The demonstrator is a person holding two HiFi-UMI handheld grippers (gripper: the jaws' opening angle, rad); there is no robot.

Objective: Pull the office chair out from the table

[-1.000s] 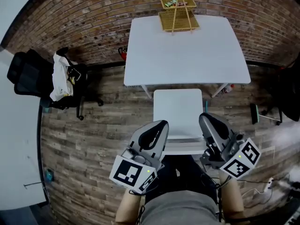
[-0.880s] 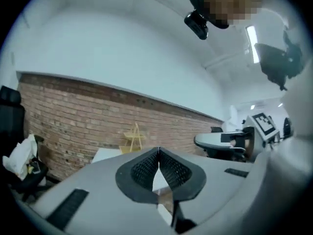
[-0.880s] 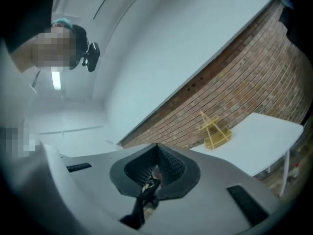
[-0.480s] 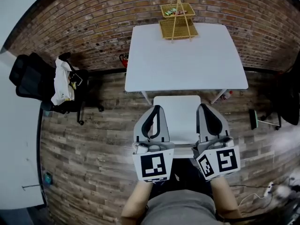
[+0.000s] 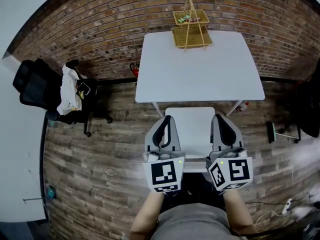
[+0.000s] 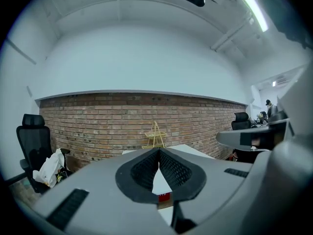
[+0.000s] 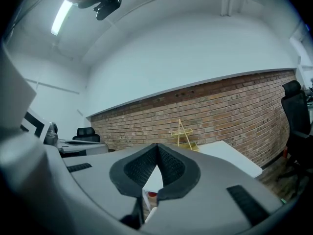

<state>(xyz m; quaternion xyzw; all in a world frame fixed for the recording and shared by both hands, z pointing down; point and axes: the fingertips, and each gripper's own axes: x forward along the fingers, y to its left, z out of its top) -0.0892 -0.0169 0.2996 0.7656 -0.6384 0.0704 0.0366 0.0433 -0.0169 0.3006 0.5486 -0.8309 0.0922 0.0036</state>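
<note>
A white chair (image 5: 191, 126) stands just in front of the near edge of the white table (image 5: 200, 69), with its seat facing me. My left gripper (image 5: 167, 119) hovers over the seat's left side, and my right gripper (image 5: 220, 117) over its right side. Both point level toward the table. In the left gripper view the left gripper (image 6: 159, 151) has its jaws together with nothing between them. The right gripper (image 7: 157, 146) looks the same in its own view. Neither gripper visibly touches the chair.
A yellow wire rack (image 5: 190, 21) stands at the table's far edge against the brick wall. A black office chair (image 5: 37, 86) draped with a white bag (image 5: 67, 89) stands at the left. Another dark chair (image 5: 307, 104) and a broom (image 5: 274, 129) are at the right.
Both grippers have rolled from tilted outward to upright and now sit parallel over the seat's two sides. Their jaws stayed shut.
</note>
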